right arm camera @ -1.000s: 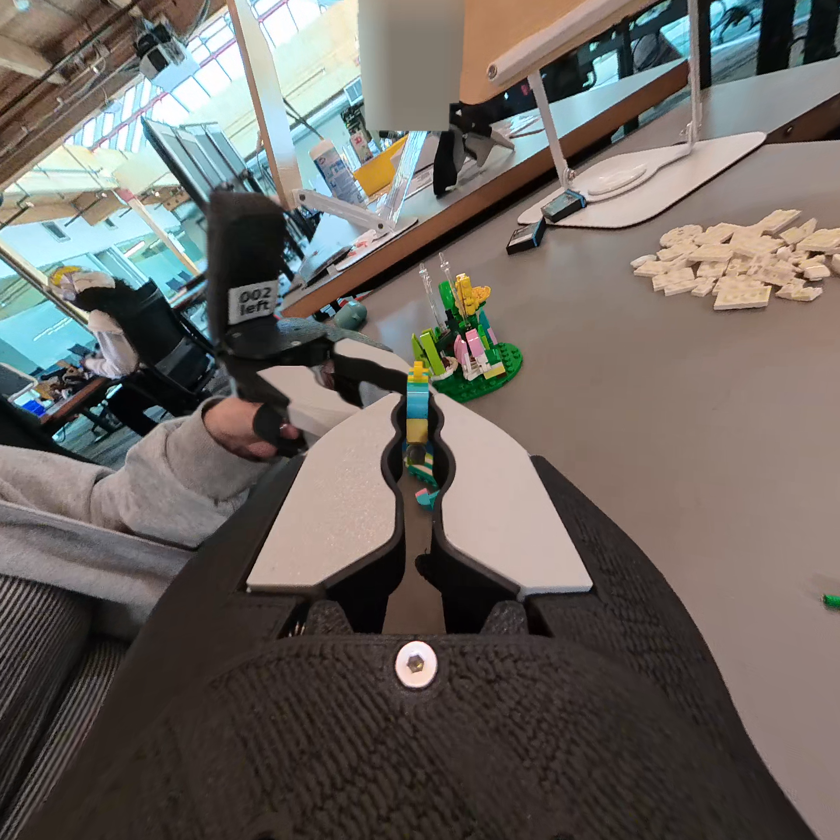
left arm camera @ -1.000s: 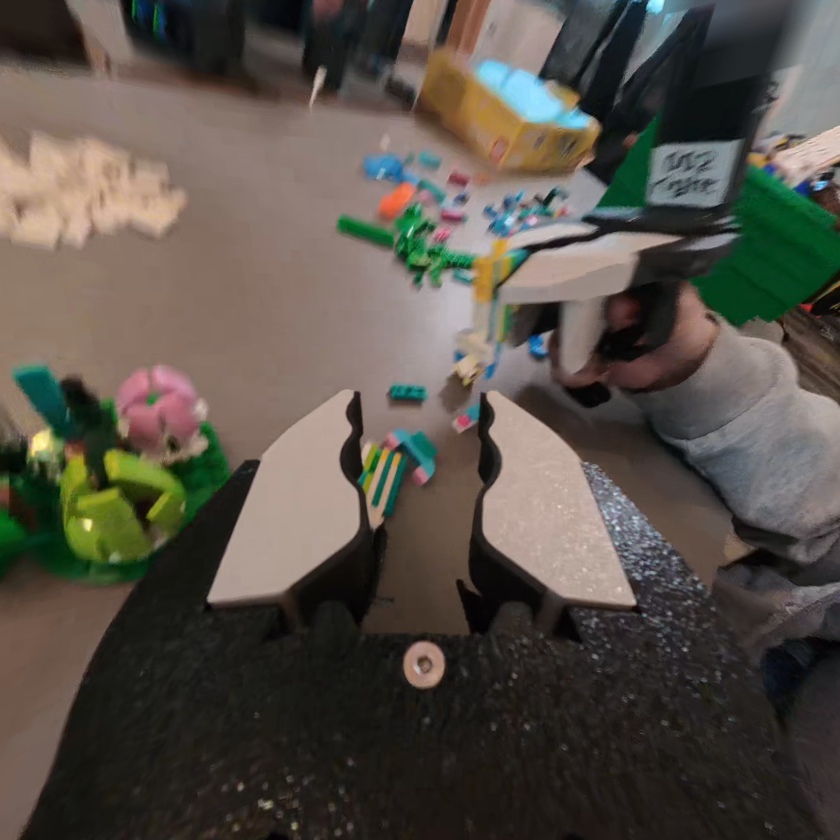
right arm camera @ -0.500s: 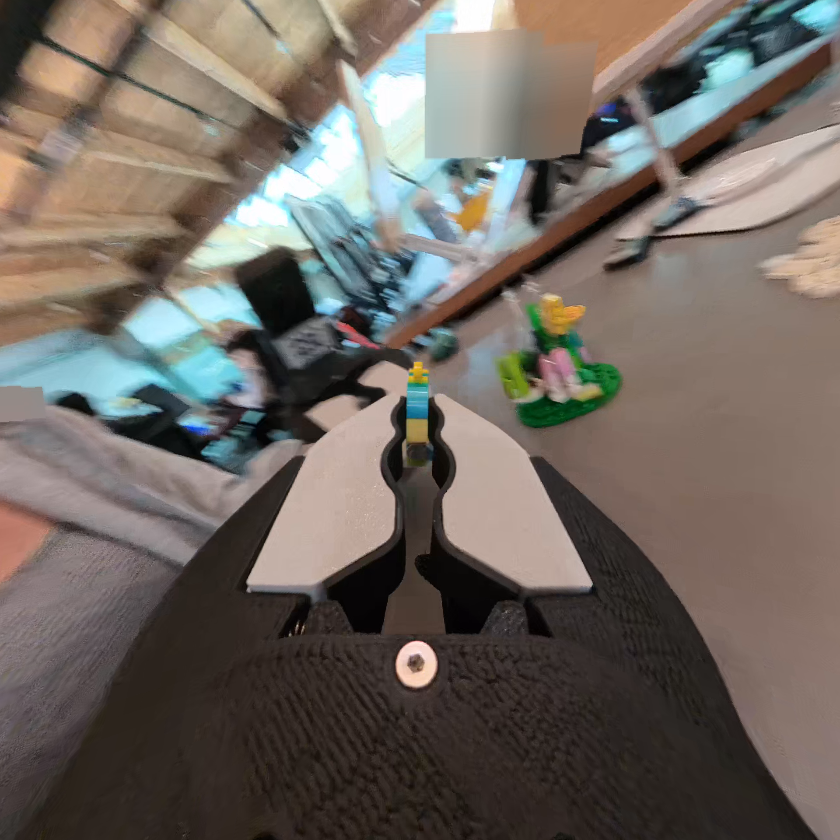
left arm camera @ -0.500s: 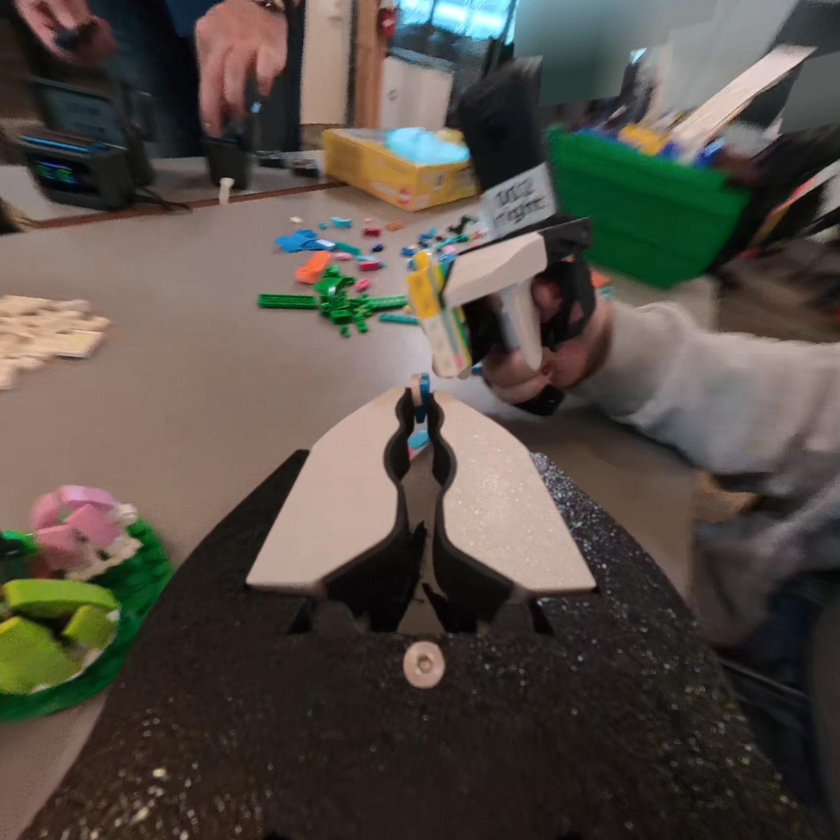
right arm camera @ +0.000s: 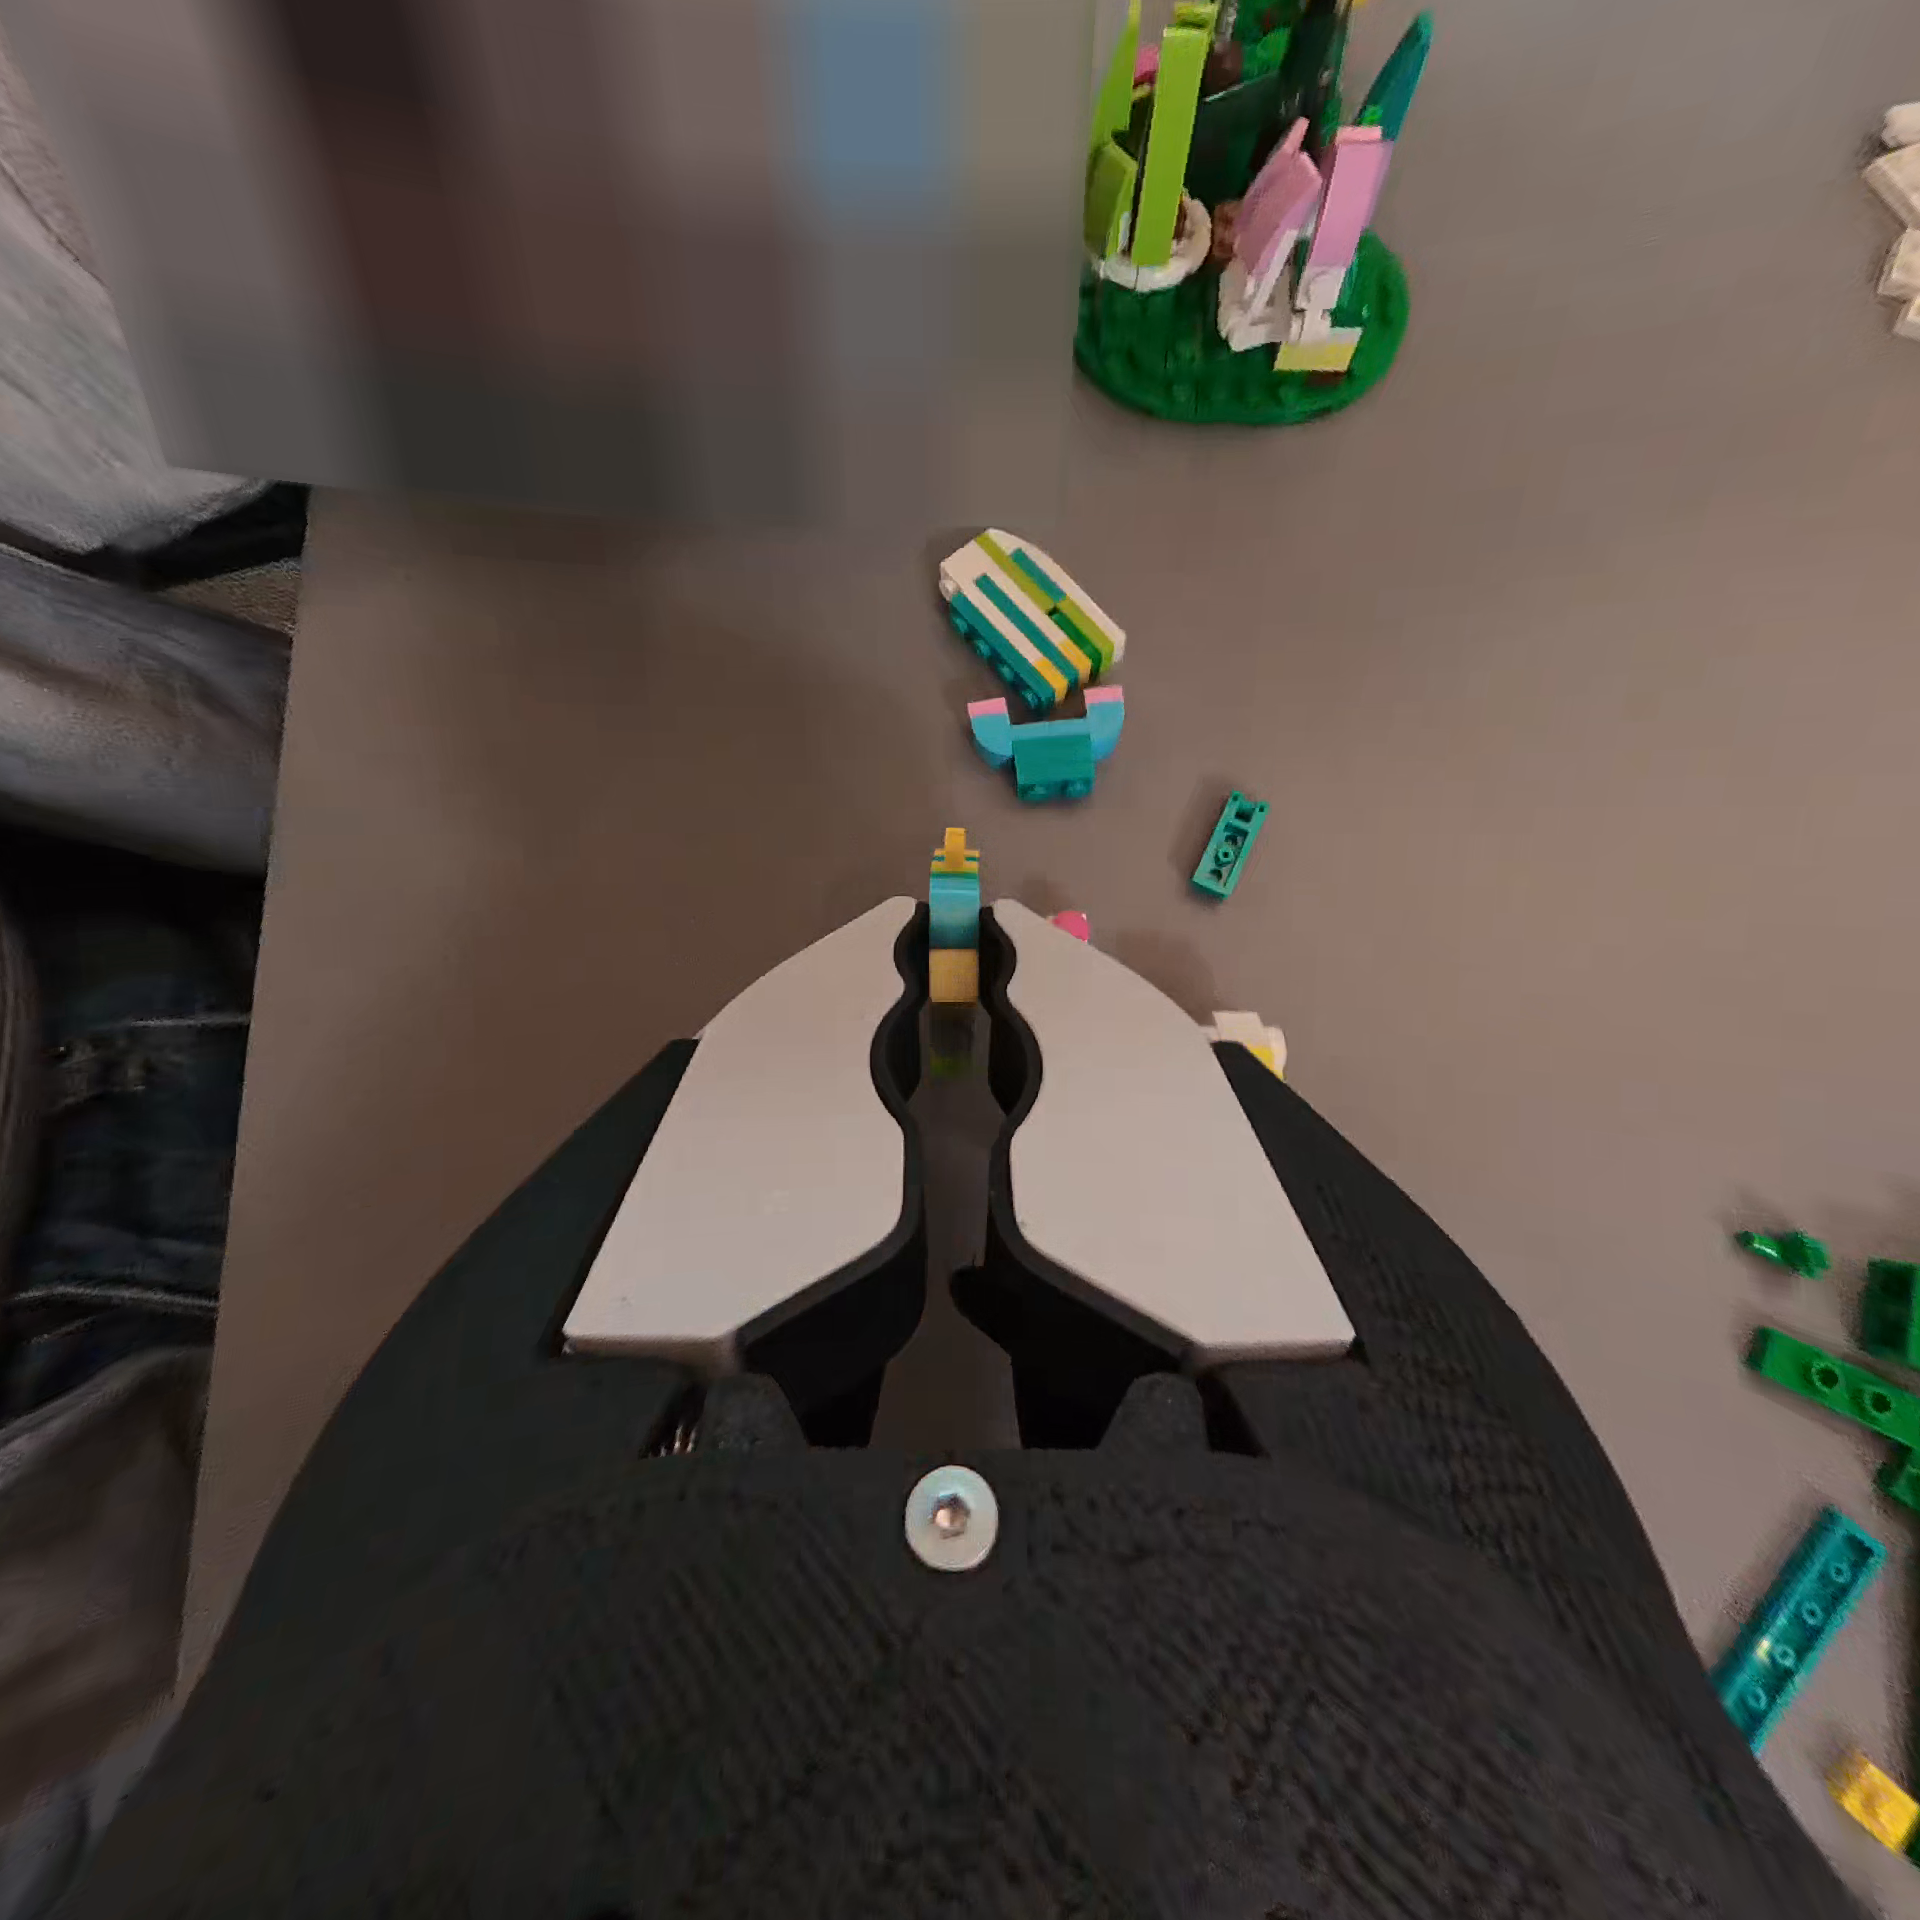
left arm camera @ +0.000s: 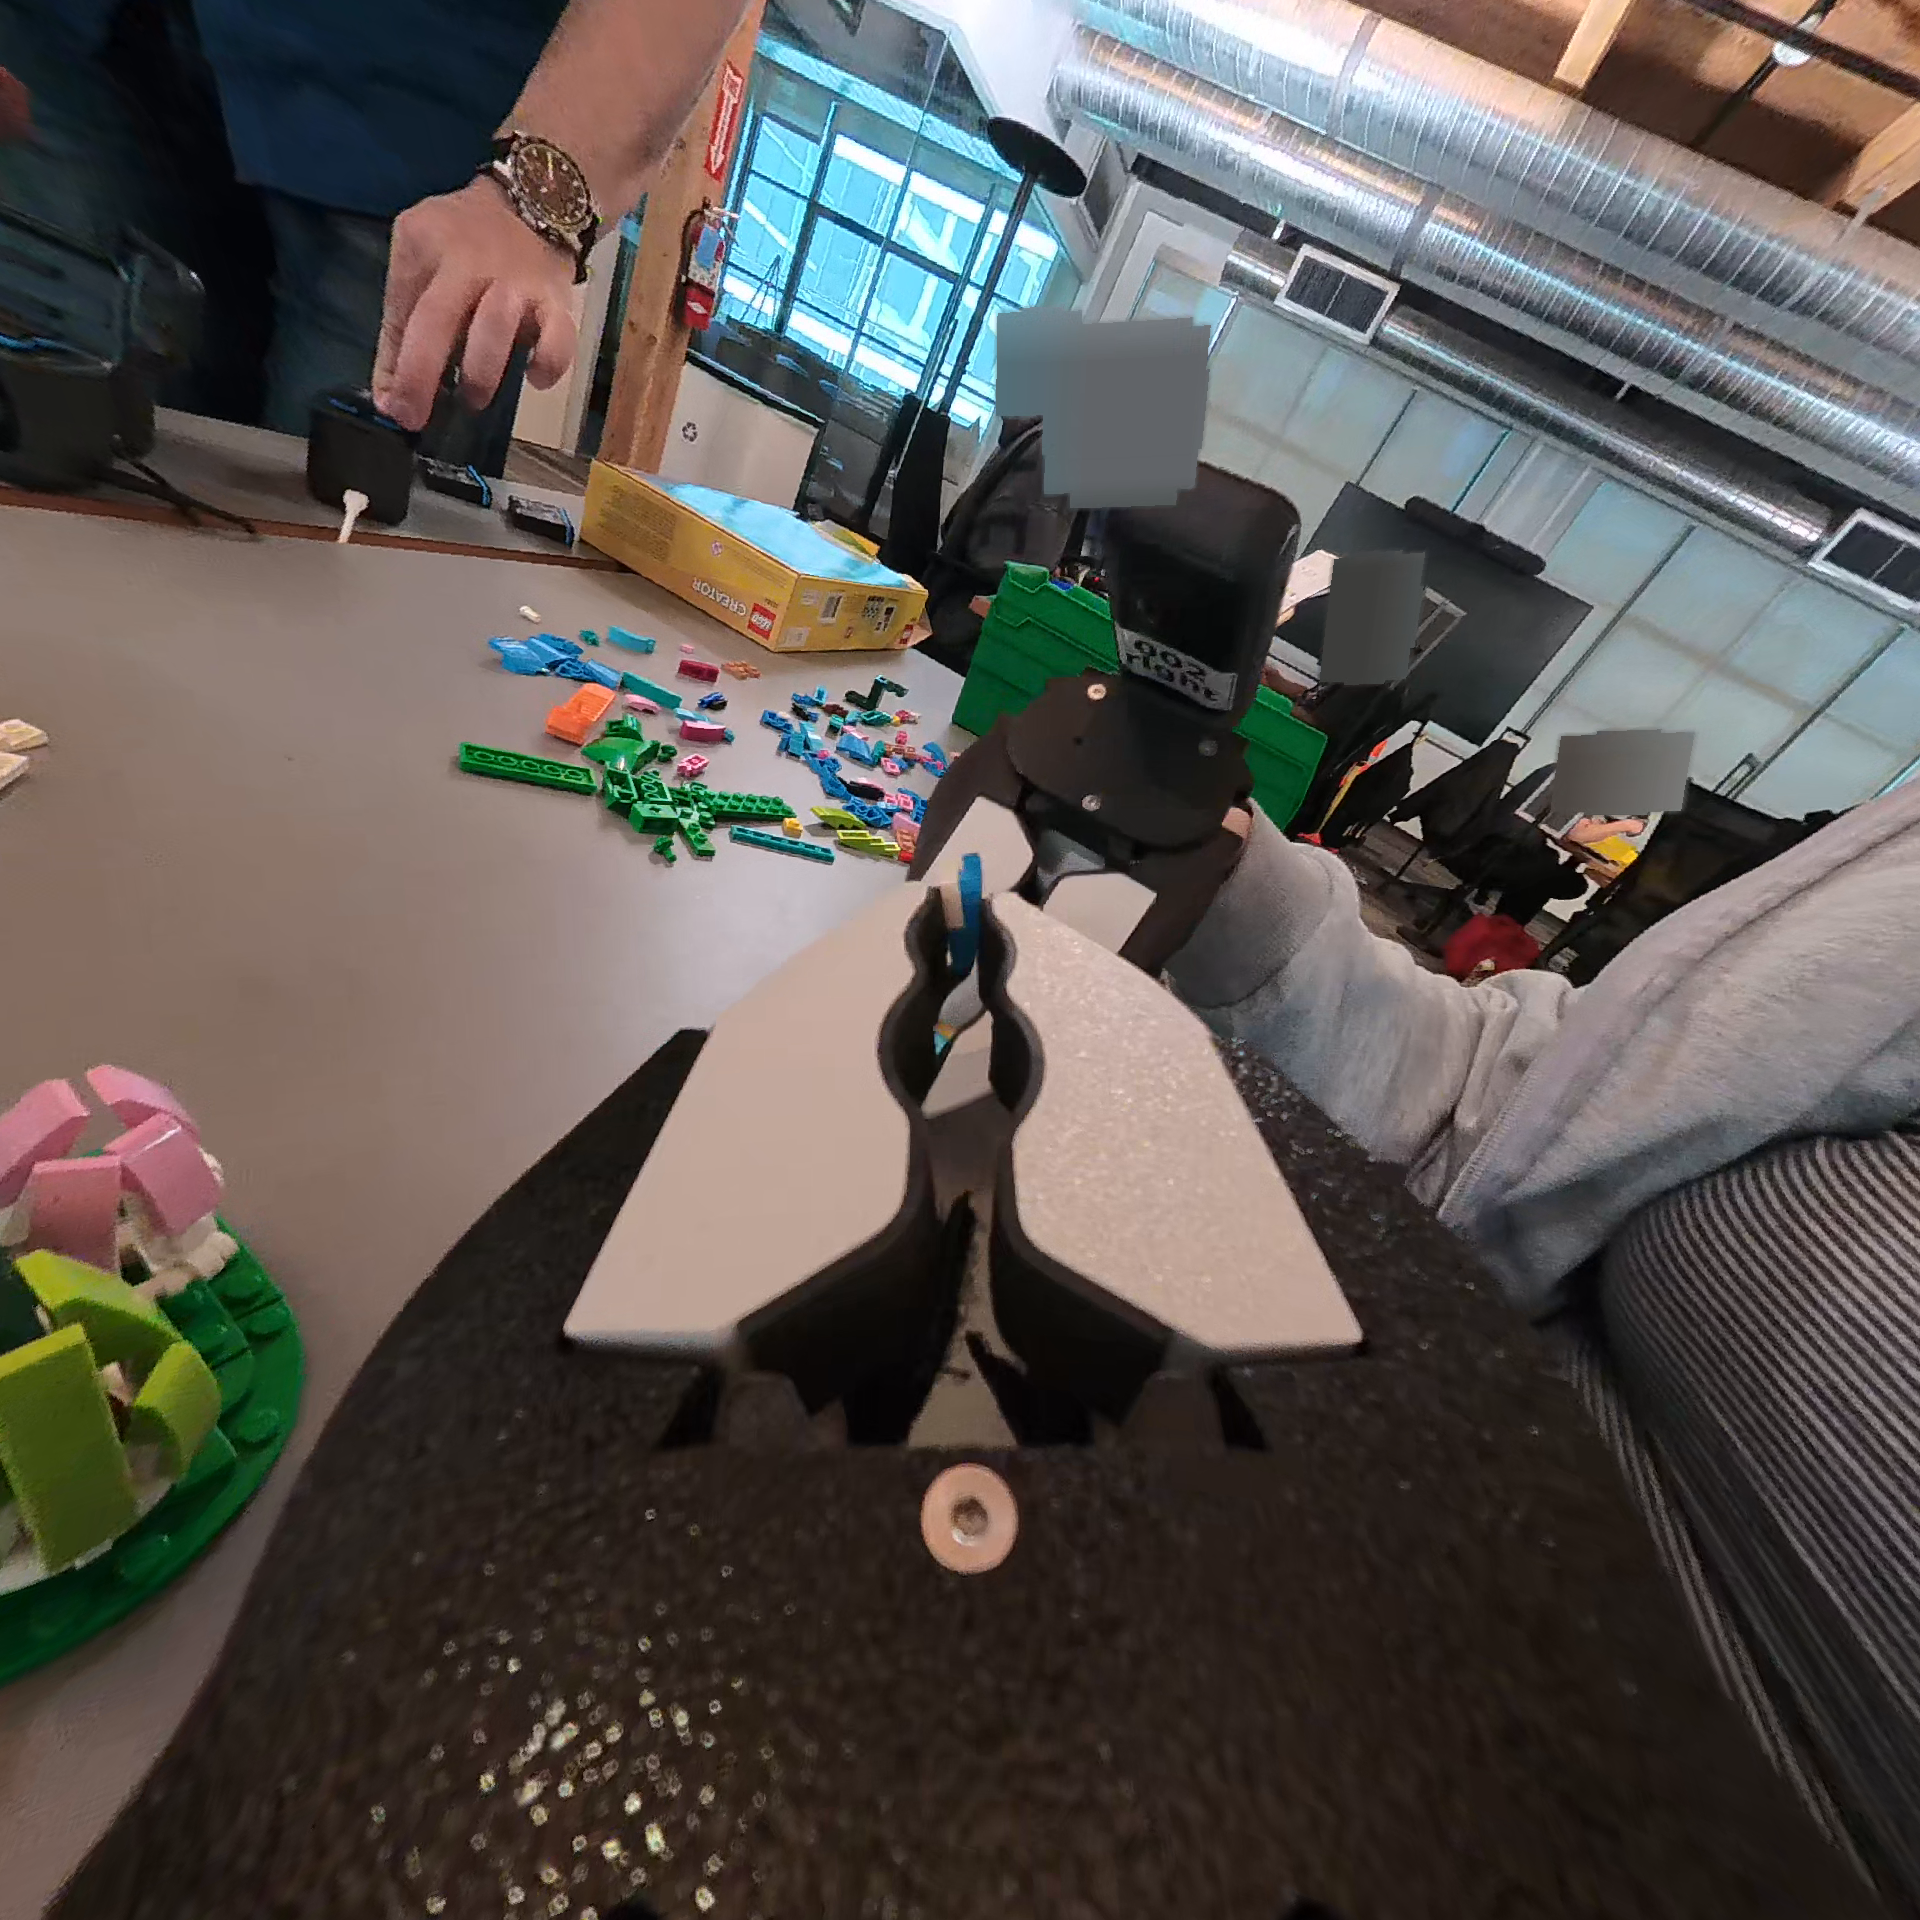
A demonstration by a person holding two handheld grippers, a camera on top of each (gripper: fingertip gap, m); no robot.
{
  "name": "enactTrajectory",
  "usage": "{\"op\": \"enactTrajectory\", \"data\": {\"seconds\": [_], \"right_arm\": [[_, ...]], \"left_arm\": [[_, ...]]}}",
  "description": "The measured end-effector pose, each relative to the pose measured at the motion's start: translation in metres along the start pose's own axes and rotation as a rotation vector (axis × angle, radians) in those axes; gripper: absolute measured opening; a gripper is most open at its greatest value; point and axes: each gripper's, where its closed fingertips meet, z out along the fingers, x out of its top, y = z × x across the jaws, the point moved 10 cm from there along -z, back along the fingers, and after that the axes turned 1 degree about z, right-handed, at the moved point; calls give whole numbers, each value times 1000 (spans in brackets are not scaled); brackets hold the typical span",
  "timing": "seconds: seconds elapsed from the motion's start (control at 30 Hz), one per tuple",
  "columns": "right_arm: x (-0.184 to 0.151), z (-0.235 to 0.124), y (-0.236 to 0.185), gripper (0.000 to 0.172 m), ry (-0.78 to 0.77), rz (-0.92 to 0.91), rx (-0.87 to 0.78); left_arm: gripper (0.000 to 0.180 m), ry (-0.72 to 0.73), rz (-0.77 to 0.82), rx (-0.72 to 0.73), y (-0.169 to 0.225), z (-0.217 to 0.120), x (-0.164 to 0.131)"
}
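In the left wrist view, a thin blue and white brick piece point(left arm camera: 964, 920) is clamped between the closed jaws of the left gripper point(left arm camera: 961, 925), above the grey counter point(left arm camera: 312, 935). The right gripper point(left arm camera: 1132, 821) is seen just beyond, loose bricks point(left arm camera: 707, 769) behind it and a flower model point(left arm camera: 114, 1299) at the left.

In the right wrist view, a yellow and turquoise brick stack point(right arm camera: 954, 925) is gripped by the right gripper point(right arm camera: 954, 935), above the counter. A striped brick assembly point(right arm camera: 1034, 623) and a teal plate point(right arm camera: 1229, 844) lie ahead.

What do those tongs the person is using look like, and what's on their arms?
Each of the tongs has a rough black body, a silver screw, and two pale grey fingers with wavy black inner edges. The right one carries a white label. The sleeves are light grey.
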Motion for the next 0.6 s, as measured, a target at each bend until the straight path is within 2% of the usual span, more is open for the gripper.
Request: {"op": "enactTrajectory", "data": {"seconds": [0.03, 0.1, 0.17, 0.3, 0.5, 0.6], "right_arm": [[1, 1, 1, 8, -3, -1, -16], [1, 0, 3, 28, 21, 4, -56], [6, -8, 5, 36, 155, 25, -43], [22, -21, 0, 21, 502, 148, 177], [27, -14, -3, 11, 628, 252, 312], [26, -12, 1, 7, 634, 314, 321]], "left_arm": [[5, -1, 5, -1, 0, 1, -1], [5, -3, 26, 10, 0, 2, -2], [5, -7, 60, 1, 2, 4, -3], [5, 14, 112, -26, 7, 11, -4], [5, 52, 150, -58, 12, 14, -5], [6, 36, 228, 33, 11, 14, -6]]}}
